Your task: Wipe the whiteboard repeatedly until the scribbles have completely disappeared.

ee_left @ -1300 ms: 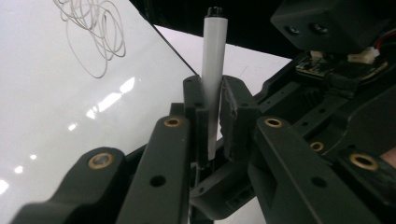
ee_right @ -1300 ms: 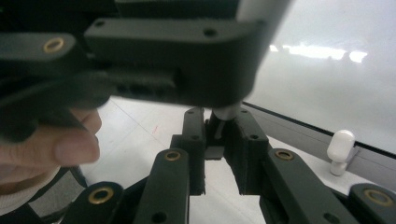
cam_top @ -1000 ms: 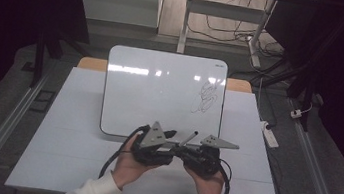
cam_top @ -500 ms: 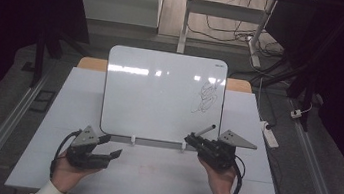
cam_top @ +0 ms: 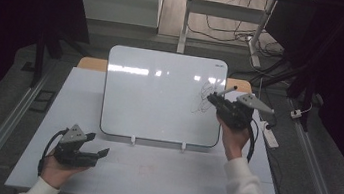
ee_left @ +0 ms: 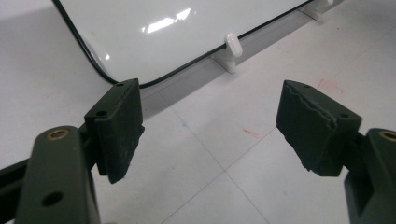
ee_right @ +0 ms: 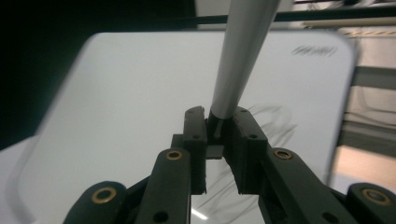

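Before whiteboard (cam_top: 160, 95), marker (ee_right: 240, 56) in right tool (ee_right: 219, 122)

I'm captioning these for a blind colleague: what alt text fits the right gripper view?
The right tool is shut on a grey marker that slants up and away, in front of a blurred whiteboard bearing dark scribbles.
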`<state>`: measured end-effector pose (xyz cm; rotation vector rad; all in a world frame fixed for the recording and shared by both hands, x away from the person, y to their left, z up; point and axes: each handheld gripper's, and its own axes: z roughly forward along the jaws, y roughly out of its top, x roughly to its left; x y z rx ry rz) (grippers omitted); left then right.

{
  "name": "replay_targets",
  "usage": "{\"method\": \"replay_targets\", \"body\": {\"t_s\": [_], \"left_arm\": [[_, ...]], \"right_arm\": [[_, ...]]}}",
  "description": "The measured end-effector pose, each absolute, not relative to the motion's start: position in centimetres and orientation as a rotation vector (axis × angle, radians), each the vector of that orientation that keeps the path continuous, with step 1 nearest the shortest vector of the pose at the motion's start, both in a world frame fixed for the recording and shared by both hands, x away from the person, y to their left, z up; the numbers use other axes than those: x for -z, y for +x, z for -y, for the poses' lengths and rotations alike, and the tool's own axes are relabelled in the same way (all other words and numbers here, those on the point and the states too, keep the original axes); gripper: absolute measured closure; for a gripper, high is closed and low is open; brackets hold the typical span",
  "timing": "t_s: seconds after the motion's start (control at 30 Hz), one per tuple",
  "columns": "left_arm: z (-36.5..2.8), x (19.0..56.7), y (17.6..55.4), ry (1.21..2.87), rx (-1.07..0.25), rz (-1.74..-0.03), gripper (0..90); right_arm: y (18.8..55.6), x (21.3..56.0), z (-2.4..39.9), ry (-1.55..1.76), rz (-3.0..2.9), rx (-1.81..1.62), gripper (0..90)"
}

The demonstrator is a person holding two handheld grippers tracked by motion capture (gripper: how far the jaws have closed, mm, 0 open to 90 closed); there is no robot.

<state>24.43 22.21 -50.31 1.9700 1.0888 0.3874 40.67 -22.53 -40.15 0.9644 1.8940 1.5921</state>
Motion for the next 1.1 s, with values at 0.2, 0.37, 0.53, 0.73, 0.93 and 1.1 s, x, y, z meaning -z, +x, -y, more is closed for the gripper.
{"method": "replay_targets", "body": {"t_s": [0.2,0.37,0.53,0.73,0.93,1.1], "left_arm": [[-22.6,50.9,24.8,1.968,-0.363,-1.093,23.1],[-23.1,51.1,24.9,1.951,-0.366,-1.116,23.1],[-23.5,51.3,25.0,1.937,-0.374,-1.134,23.1],[-23.4,51.2,24.9,1.942,-0.383,-1.129,23.1],[-23.4,51.4,25.0,1.941,-0.386,-1.140,23.1],[-23.4,51.4,24.9,1.938,-0.389,-1.139,23.2]], "right_arm": [[45.2,39.3,22.6,0.993,-1.822,-1.524,77.5],[47.3,39.8,22.1,1.015,-1.809,-1.517,77.6],[46.9,41.2,20.7,0.916,-1.919,-1.501,77.6],[47.0,41.2,21.2,0.952,-1.878,-1.521,77.7],[46.9,41.2,21.2,0.933,-1.822,-1.483,77.7],[46.6,41.7,20.2,0.855,-1.912,-1.487,77.7]]}}
